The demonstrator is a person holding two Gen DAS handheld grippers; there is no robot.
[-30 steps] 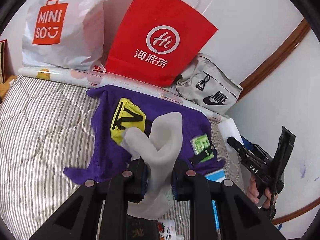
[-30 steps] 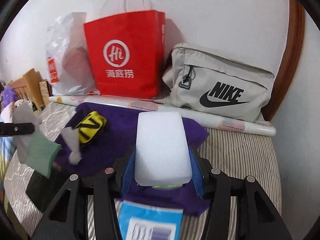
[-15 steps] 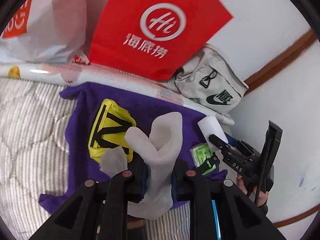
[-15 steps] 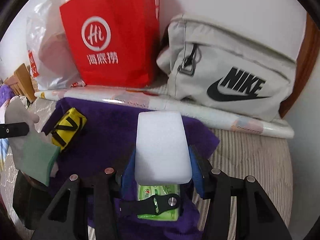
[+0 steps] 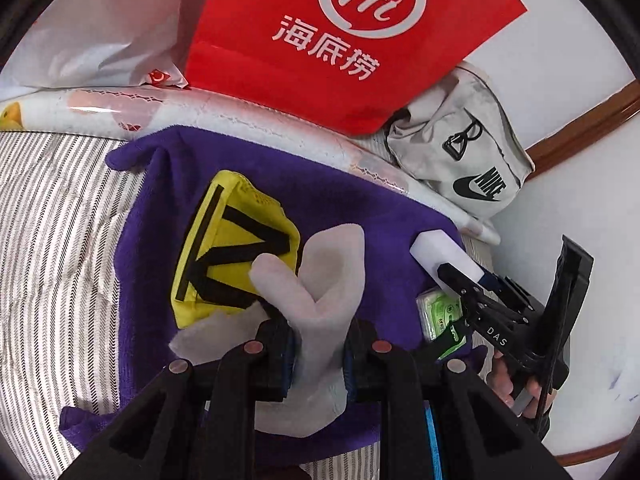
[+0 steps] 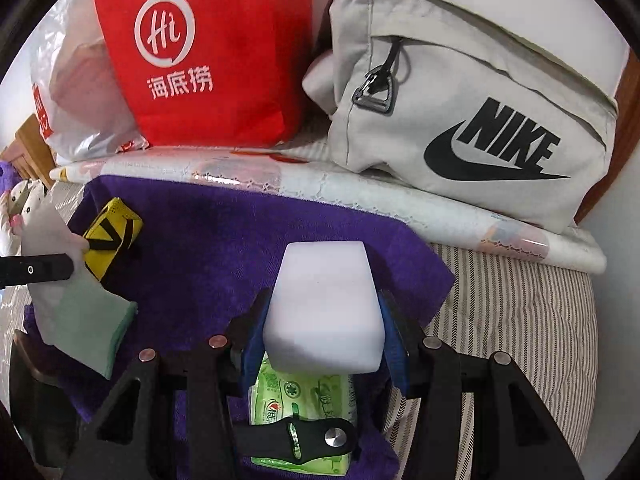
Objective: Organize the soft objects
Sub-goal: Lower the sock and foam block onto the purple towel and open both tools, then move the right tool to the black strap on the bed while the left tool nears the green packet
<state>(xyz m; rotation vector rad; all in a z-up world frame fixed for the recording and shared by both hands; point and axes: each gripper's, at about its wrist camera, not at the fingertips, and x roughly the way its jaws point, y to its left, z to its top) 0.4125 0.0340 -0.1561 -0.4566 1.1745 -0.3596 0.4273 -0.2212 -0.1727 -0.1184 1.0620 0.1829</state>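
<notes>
My left gripper (image 5: 318,354) is shut on a grey-white sock (image 5: 320,280) and holds it over a purple towel (image 5: 152,280) spread on the striped bed. A yellow pouch with black stripes (image 5: 228,248) lies on the towel just left of the sock. My right gripper (image 6: 324,332) is shut on a white sponge block (image 6: 324,304) above the towel's right part (image 6: 224,240). A green tissue pack (image 6: 304,404) lies on the towel under it. The right gripper with the sponge (image 5: 444,252) also shows in the left wrist view.
A red paper bag (image 6: 208,52), a white plastic bag (image 6: 76,92) and a grey Nike bag (image 6: 460,104) stand against the wall behind a white roll (image 6: 360,192). The striped bed cover (image 5: 52,220) stretches left of the towel.
Both grippers have moved forward and lower toward the towel, holding their objects. The tissue pack has come into view under the sponge.
</notes>
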